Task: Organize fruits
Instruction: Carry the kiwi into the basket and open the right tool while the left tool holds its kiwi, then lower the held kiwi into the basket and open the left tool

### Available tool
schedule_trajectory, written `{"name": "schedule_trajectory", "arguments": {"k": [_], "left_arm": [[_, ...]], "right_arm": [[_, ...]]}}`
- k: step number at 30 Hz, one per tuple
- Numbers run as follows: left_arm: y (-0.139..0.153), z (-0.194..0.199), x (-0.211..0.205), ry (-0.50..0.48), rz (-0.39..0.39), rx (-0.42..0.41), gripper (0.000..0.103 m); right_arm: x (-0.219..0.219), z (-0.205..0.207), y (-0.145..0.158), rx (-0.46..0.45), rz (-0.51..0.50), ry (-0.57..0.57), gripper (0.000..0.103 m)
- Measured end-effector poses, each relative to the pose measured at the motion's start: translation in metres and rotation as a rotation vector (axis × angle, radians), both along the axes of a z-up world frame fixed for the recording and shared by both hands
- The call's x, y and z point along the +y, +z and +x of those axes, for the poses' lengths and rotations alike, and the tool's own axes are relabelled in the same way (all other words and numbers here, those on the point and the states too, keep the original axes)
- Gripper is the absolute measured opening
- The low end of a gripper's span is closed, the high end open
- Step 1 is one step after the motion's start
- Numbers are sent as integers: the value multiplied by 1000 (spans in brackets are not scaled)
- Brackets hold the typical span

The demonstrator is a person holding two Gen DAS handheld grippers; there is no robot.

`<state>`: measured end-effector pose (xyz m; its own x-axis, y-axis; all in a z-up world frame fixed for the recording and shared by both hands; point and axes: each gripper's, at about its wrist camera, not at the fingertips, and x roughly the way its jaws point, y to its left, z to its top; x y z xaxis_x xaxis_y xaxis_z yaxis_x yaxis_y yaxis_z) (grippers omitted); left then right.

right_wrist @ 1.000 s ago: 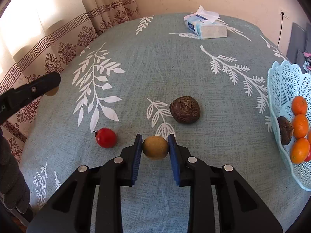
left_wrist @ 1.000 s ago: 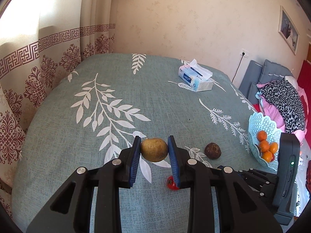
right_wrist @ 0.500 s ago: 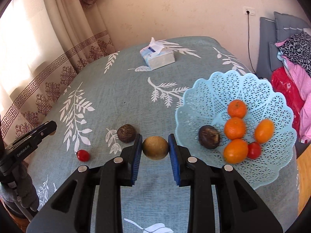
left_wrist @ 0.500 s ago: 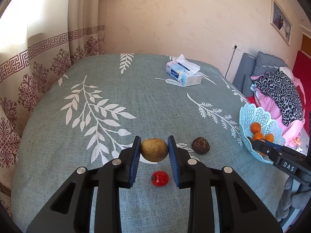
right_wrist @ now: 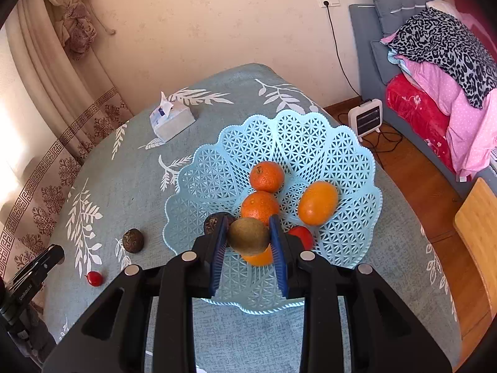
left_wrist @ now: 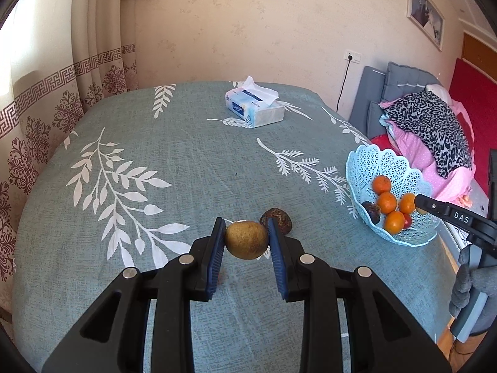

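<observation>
The right gripper (right_wrist: 248,237) pinches a greenish fruit (right_wrist: 248,235) over the blue basket (right_wrist: 310,143); the left gripper (left_wrist: 246,238) pinches a brown-yellow fruit (left_wrist: 246,239) above the desk (left_wrist: 186,161).

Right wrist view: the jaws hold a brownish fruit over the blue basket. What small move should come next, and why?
Probably lower the right gripper a little toward the basket and then open its jaws. Its brownish-green fruit already hangs above the basket's contents, near the oranges and a red fruit, so a short descent should keep it from dropping hard or rolling out.
</observation>
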<state>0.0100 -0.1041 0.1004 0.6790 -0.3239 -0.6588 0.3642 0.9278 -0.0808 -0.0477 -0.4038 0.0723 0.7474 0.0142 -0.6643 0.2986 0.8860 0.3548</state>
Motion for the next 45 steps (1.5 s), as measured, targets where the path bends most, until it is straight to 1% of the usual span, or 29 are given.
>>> {"name": "schedule_trajectory", "arguments": {"k": [1, 3, 4, 5, 11, 15, 20, 28, 33, 35, 37, 38, 39, 41, 43, 45], "left_arm": [[1, -1, -4, -9, 2, -2, 29], [3, -3, -11, -25, 5, -7, 29], [4, -4, -14, -34, 3, -5, 29], [4, -5, -17, -44, -1, -2, 29], [9, -10, -37, -93, 1, 1, 29], [9, -9, -59, -144, -3, 15, 29], [2, -4, -92, -233, -15, 64, 29], [-5, -3, -146, -332, -7, 99, 29], [-16, -6, -174, -389, 13, 118, 29], [-20, -9, -182, -411, 16, 106, 29], [-22, -10, -186, -418, 18, 99, 36], [-23, -9, -185, -416, 13, 99, 49], [-23, -9, -183, -410, 6, 95, 55], [-22, -7, -179, -400, 4, 90, 56], [-20, -4, -172, -374, 4, 91, 61], [-16, -2, -164, -353, -2, 85, 62]], "right_arm": [[-2, 0, -1, 2, 10, -10, 29], [-9, -1, -4, 5, 45, -39, 36], [-12, -2, -5, 6, 62, -62, 47], [-14, -3, -6, 4, 69, -76, 51], [-21, -11, 5, -41, 77, -116, 51], [-25, -17, 12, -71, 90, -145, 51], [-31, -22, 17, -93, 102, -163, 57], [-43, -29, 24, -121, 129, -188, 57], [-44, -29, 25, -126, 138, -189, 57], [-45, -29, 24, -126, 140, -188, 57], [-45, -29, 24, -124, 141, -187, 57], [-45, -29, 24, -124, 142, -188, 57], [-46, -29, 24, -124, 142, -188, 57], [-46, -29, 24, -125, 141, -188, 57], [-46, -29, 23, -124, 140, -187, 57], [-44, -28, 23, -123, 140, -182, 57]]}}
